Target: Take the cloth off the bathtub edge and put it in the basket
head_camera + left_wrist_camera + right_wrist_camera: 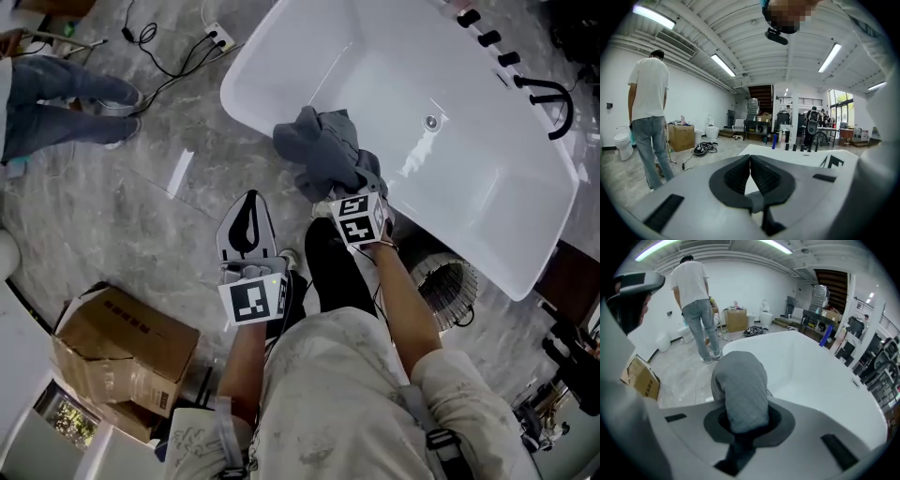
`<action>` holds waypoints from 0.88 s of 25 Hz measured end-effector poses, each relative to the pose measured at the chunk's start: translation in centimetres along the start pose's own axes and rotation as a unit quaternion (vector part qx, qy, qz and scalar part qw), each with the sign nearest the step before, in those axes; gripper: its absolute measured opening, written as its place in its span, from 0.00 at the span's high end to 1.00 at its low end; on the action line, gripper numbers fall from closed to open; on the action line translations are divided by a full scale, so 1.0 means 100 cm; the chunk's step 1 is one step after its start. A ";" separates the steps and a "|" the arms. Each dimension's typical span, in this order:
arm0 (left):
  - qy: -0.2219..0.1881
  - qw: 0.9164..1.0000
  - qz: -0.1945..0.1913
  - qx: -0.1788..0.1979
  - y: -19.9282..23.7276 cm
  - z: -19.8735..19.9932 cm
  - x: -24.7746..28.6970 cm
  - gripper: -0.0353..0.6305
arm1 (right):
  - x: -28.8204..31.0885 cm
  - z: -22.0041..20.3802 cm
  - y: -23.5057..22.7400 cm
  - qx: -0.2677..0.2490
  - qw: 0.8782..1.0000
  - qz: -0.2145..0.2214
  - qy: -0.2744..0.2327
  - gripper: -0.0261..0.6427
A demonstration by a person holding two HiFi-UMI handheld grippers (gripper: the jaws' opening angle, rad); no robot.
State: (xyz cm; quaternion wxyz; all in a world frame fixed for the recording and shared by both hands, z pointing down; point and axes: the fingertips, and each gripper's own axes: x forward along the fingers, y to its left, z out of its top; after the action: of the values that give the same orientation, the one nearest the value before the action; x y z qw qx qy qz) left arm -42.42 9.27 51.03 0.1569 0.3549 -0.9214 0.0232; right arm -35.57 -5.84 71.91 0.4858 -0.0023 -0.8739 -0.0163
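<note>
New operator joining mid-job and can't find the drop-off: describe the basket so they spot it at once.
Start at the big white bathtub. On the floor beside its near side, just right of the person's right forearm, stands the basket. It is round, open wire mesh you can see through, unlike the solid cardboard box on the far left.

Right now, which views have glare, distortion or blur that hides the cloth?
Head view: even light, sharp; only a pale sheen on the bathtub, the cloth clear. Right gripper view: fisheye bends the bathtub rim, corners dark, cloth sharp. Left gripper view: same bending, ceiling lamps blown out, no cloth in it.
</note>
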 end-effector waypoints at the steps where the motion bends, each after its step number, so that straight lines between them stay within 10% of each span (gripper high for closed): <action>1: -0.005 1.000 -0.004 0.000 -0.001 0.005 -0.002 0.94 | -0.008 0.004 -0.001 0.014 1.000 -0.004 -0.010 0.92; 22: -0.101 0.992 -0.081 0.006 -0.029 0.121 -0.091 0.94 | -0.247 0.079 -0.010 0.162 0.945 -0.112 -0.262 0.92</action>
State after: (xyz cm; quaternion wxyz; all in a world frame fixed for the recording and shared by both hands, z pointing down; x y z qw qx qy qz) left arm -37.44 11.07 36.59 0.0622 0.4301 -0.9004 -0.0205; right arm -29.23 -6.32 46.71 0.2283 0.1704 -0.9558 0.0726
